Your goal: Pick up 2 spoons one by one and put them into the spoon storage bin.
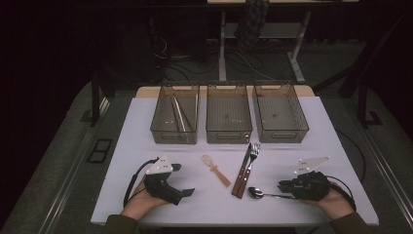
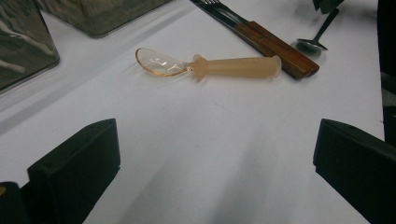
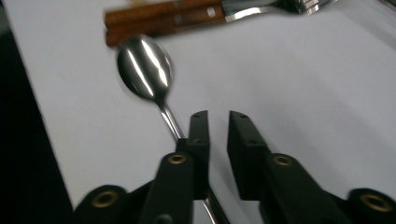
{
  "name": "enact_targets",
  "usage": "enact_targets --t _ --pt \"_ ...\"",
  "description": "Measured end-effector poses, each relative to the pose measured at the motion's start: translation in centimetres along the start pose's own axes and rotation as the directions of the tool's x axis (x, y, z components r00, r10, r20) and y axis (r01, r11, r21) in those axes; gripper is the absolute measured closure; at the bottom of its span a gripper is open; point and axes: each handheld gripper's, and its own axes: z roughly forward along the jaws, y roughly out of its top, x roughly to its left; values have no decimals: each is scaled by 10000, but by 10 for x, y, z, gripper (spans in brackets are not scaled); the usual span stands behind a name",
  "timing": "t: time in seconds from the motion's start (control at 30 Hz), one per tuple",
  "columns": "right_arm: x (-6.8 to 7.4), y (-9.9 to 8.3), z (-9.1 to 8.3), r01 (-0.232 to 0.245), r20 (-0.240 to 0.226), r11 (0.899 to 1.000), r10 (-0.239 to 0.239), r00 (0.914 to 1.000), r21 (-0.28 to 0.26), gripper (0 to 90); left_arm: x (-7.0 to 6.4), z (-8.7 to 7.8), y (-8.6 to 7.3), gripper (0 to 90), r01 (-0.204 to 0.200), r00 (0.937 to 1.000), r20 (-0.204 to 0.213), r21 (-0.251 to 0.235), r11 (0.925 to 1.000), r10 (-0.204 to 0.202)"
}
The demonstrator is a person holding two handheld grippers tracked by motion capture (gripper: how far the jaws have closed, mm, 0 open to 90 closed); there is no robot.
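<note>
With the right gripper (image 3: 218, 122) nearly closed beside the spoon (image 3: 144, 67) lying on the worktop (image 1: 160, 131) and the handle outside its narrow gap, the jaws are best reopened and centred over the handle before squeezing.

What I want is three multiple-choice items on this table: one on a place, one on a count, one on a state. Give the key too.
1. The metal spoon lies:
A. on the floor
B. on the table, by the right gripper
C. in a hand

2. The clear bins at the far edge number:
A. two
B. five
C. three

3. The left gripper has its jaws:
A. wide apart, nothing between
B. shut on a fork
C. shut on a knife

Key:
1 B, its bowl rests on the white top just ahead of that gripper.
2 C, three stand side by side.
3 A, bare table shows between them.
</note>
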Motion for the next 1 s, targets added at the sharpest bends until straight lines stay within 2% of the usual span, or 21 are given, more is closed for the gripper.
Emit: enact_targets --t 0.07,0.13,0.27,0.33,0.4,0.47,0.7,1.0 --pt "1 3 2 -139 -330 9995 130 9994 -283 676 0 0 0 0 -9 10000 -7 5 10000 9" --pt "3 5 5 -84 -572 9988 56 9983 -487 617 0 0 0 0 -9 10000 -12 9 10000 9" --pt "6 11 13 -169 -977 9976 104 9952 -668 517 0 0 0 0 -7 10000 -7 26 10000 7" --pt "8 14 17 -189 -988 9965 108 9950 -811 481 0 0 0 0 -9 10000 -3 25 10000 9" --pt "10 17 20 -86 -1237 9960 -25 9923 -892 481 0 0 0 0 -10 10000 -6 32 10000 10" --pt "13 22 24 108 -1111 9956 -212 9936 -930 437 0 1 0 0 9 10000 -5 33 10000 -9" --pt "17 35 37 374 -1218 9937 -502 9913 -1055 425 -1 0 0 0 74 9998 206 -173 9998 -71" --pt "19 27 43 421 -1277 9969 -504 9905 -664 442 -2 1 0 0 1 9998 174 -31 10000 -1"
